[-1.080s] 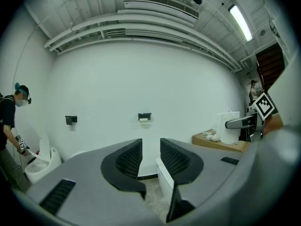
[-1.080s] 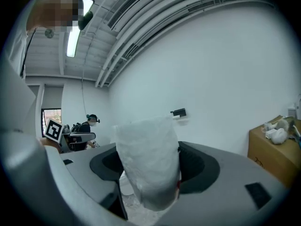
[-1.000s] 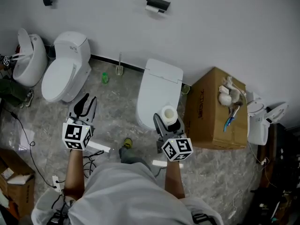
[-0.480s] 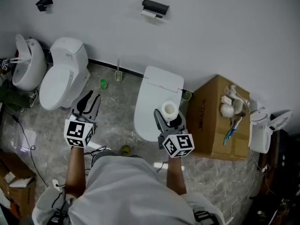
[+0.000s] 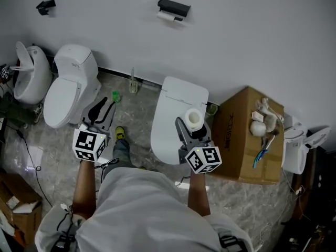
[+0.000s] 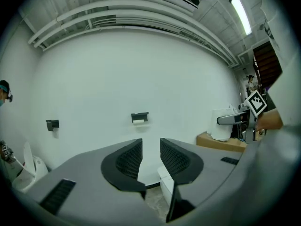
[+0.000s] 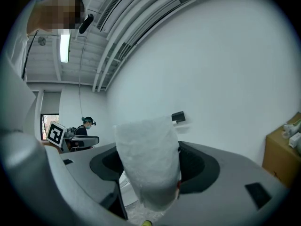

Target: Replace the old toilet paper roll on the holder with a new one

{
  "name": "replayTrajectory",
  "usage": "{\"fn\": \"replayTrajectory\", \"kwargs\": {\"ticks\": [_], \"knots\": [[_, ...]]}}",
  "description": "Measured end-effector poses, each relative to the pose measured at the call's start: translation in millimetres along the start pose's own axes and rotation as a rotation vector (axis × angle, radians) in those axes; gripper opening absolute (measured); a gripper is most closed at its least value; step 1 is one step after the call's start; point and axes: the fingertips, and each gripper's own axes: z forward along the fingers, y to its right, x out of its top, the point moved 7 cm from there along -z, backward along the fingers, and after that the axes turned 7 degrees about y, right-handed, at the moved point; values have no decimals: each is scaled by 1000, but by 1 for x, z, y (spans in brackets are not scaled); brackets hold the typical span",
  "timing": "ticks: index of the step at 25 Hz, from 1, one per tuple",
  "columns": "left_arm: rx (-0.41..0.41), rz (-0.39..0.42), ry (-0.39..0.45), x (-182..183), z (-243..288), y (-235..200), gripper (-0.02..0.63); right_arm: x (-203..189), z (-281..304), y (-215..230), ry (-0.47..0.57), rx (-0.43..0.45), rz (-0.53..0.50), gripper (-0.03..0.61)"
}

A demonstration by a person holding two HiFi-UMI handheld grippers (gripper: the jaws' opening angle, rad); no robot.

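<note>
A black wall holder (image 5: 174, 5) carries the old, thin white roll (image 5: 167, 16) high on the white wall; the holder also shows small and distant in the left gripper view (image 6: 139, 116) and in the right gripper view (image 7: 178, 117). My right gripper (image 5: 192, 126) is shut on a full new toilet paper roll (image 5: 192, 118), held upright over the toilet lid; this roll (image 7: 146, 166) fills the space between the jaws. My left gripper (image 5: 102, 111) is over the floor to the left, its jaws (image 6: 150, 147) a little apart with nothing between them.
A white toilet (image 5: 176, 101) stands below the holder, a second toilet (image 5: 68, 83) and a third fixture (image 5: 29, 70) to the left. A cardboard box (image 5: 236, 140) with odds and ends is on the right. A green bottle (image 5: 116, 95), a brush and cables are on the floor.
Both grippers have moved forward toward the wall together with the person. The wall holder is nearer. The right gripper still holds the new roll; the left jaws look unchanged.
</note>
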Motion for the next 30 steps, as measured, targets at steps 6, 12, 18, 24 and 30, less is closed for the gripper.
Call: {"fn": "replayTrajectory", "kwargs": {"ticks": [6, 12, 18, 24, 30], "knots": [[-38, 5, 1, -10, 44, -39, 129, -4, 49, 10, 27, -33, 15, 328], [-90, -18, -1, -5, 116, -100, 129, 8, 128, 21, 21, -84, -4, 328], [-159, -24, -26, -6, 197, -167, 129, 17, 217, 34, 54, -151, 48, 328], [-202, -27, -18, -5, 261, -225, 129, 18, 291, 41, 56, -198, 37, 328], [-264, -35, -10, -6, 315, -259, 129, 21, 340, 46, 69, -241, 24, 328]]}}
